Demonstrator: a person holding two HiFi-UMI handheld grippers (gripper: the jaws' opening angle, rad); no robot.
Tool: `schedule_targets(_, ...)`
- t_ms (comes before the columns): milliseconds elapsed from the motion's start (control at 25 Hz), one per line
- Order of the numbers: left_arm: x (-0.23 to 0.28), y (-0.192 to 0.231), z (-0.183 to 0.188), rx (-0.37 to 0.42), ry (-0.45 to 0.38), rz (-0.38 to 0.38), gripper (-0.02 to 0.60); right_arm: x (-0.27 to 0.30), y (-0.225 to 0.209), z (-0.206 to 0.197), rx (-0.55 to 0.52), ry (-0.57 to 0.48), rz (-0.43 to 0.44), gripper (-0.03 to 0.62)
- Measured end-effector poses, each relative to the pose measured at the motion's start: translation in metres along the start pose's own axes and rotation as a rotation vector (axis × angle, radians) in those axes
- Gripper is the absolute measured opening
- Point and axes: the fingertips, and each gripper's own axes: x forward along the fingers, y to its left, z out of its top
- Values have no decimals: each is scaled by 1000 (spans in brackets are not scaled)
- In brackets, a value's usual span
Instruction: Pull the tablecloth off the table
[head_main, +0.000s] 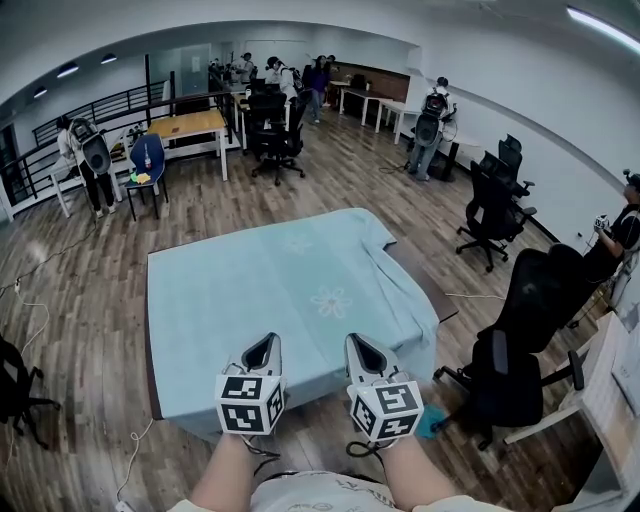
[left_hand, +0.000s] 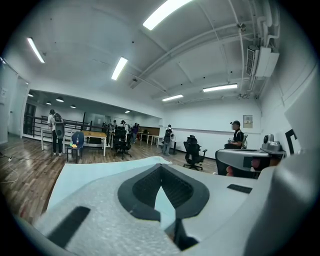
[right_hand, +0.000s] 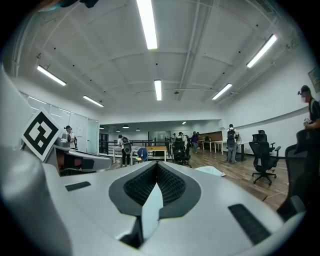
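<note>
A light blue tablecloth (head_main: 260, 290) with faint flower prints covers the table and hangs over its near edge. At the right a strip of the brown tabletop (head_main: 428, 285) lies bare, with the cloth bunched along it. My left gripper (head_main: 262, 348) and right gripper (head_main: 363, 346) sit side by side at the near edge, tips pointing away from me. Both are shut, each with a sliver of pale blue cloth pinched between its jaws. The left gripper view has the cloth (left_hand: 95, 172) stretching ahead of the left gripper (left_hand: 161, 200). In the right gripper view, the right gripper (right_hand: 155, 200) holds a similar sliver.
Black office chairs stand close on the right (head_main: 520, 340) and further back (head_main: 495, 205). A wooden desk (head_main: 190, 125) and a blue chair (head_main: 148, 160) are at the far left. Several people stand around the room. Cables lie on the wood floor at the left.
</note>
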Motion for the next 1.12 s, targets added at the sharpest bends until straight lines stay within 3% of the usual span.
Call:
schedule_targets(440, 36, 51, -19, -42, 67, 57, 11, 65, -1, -19, 18, 51, 46, 14)
schedule_targets(840, 97, 98, -21, -69, 79, 219, 12, 156, -42, -29, 49, 63, 146, 14)
schedule_targets(1120, 161, 124, -25, -131, 97, 331, 12, 232, -89, -37, 7, 110, 228, 14)
